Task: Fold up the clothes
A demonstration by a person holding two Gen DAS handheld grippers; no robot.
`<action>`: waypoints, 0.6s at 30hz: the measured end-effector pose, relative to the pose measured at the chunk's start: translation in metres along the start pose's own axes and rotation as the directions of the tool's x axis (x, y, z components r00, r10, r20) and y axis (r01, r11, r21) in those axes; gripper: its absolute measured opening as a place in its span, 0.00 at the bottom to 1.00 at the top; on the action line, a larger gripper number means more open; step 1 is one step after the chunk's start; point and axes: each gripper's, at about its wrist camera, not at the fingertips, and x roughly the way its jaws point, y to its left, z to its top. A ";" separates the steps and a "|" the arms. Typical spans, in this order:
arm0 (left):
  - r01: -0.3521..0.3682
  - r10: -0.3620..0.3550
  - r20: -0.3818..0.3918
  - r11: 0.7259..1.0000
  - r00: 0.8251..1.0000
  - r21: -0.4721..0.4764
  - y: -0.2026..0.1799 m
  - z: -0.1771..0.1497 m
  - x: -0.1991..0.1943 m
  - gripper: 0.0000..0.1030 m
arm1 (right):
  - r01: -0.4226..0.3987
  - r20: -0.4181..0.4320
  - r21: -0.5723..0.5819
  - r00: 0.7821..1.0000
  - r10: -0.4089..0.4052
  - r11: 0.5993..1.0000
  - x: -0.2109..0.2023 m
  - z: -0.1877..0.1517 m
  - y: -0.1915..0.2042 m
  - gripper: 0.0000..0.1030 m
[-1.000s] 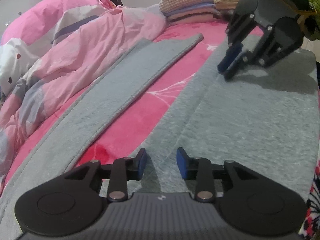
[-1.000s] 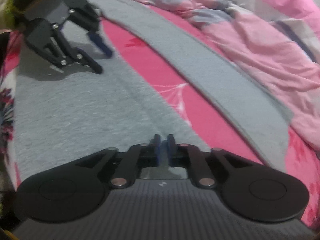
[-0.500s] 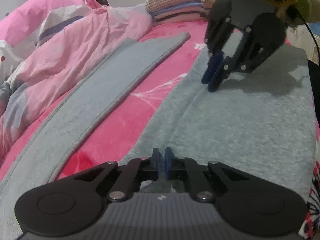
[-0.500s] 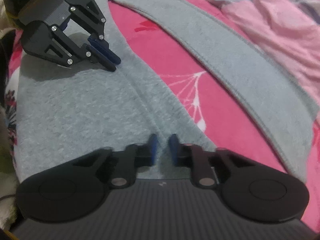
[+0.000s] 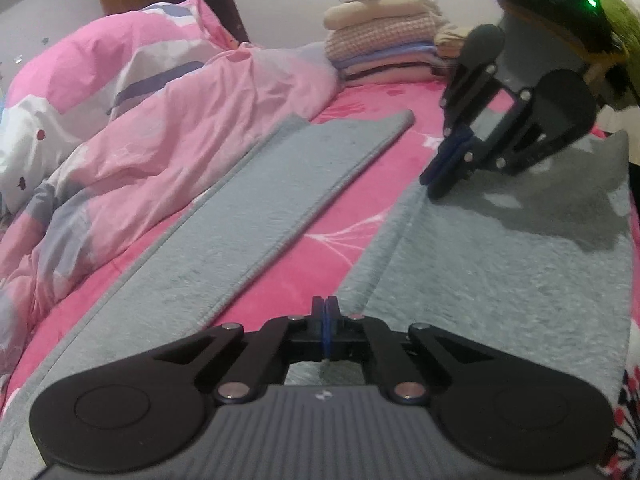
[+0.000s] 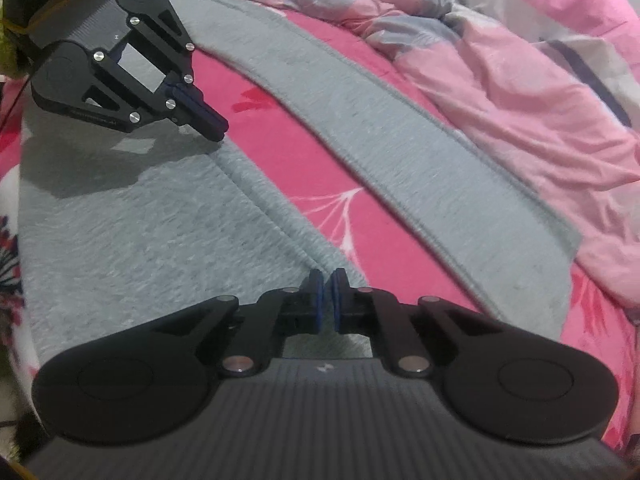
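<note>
Grey fleece garment (image 5: 500,272) (stitched edges) lies flat on pink bedsheet (image 5: 320,216).

Both wrist cameras looked steeply down, close over the grey garment (image 5: 500,280), facing each other from opposite ends.

Layout, reckoned from the garment's body panel (image 5: 500,280), which I find spread flat on the bed (image 5: 320,224).
- Sleeve (image 5: 280,208): on the bed left of the panel in the left wrist view, a strip of bare bed between them.
- Duvet (image 5: 140,120): heaped beyond the sleeve, on the side away from the panel.
- Stack of folded clothes (image 5: 384,44): on the bed behind the panel's far end.
- My left tongs (image 5: 325,320): at the panel's near sleeve-side edge.
- My right tongs (image 5: 438,182): at the same edge, farther along toward the stack.
</note>
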 end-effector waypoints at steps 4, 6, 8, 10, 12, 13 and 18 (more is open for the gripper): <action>0.028 -0.028 -0.010 0.998 1.000 -0.058 0.006 0.003 0.007 0.10 | 0.021 0.018 0.035 1.000 -0.021 0.999 0.006 0.000 -0.006 0.03; 0.043 -0.044 -0.018 0.997 0.999 -0.063 0.006 0.004 0.011 0.17 | 0.031 0.011 0.032 0.999 -0.031 0.999 0.012 -0.002 -0.005 0.03; 0.049 -0.050 -0.031 0.997 0.998 -0.053 0.003 0.003 0.016 0.25 | 0.041 -0.004 0.014 0.999 -0.041 0.999 0.020 -0.005 0.000 0.03; 0.046 -0.048 -0.042 0.998 0.998 -0.037 -0.001 0.002 0.020 0.28 | 0.051 -0.015 0.000 0.999 -0.051 0.999 0.027 -0.008 0.006 0.04; 0.039 -0.040 -0.050 0.999 0.998 -0.022 -0.005 0.001 0.023 0.31 | 0.060 0.003 0.027 0.998 -0.060 0.998 0.027 -0.009 0.005 0.04; 0.035 -0.036 -0.053 0.999 0.998 -0.014 -0.007 0.001 0.025 0.32 | 0.061 0.013 0.050 0.998 -0.062 0.997 0.026 -0.010 0.003 0.04; -0.013 0.014 -0.067 1.000 0.998 0.026 -0.015 0.003 0.037 0.34 | 0.102 0.051 0.146 0.993 -0.111 0.984 0.024 -0.017 0.004 0.07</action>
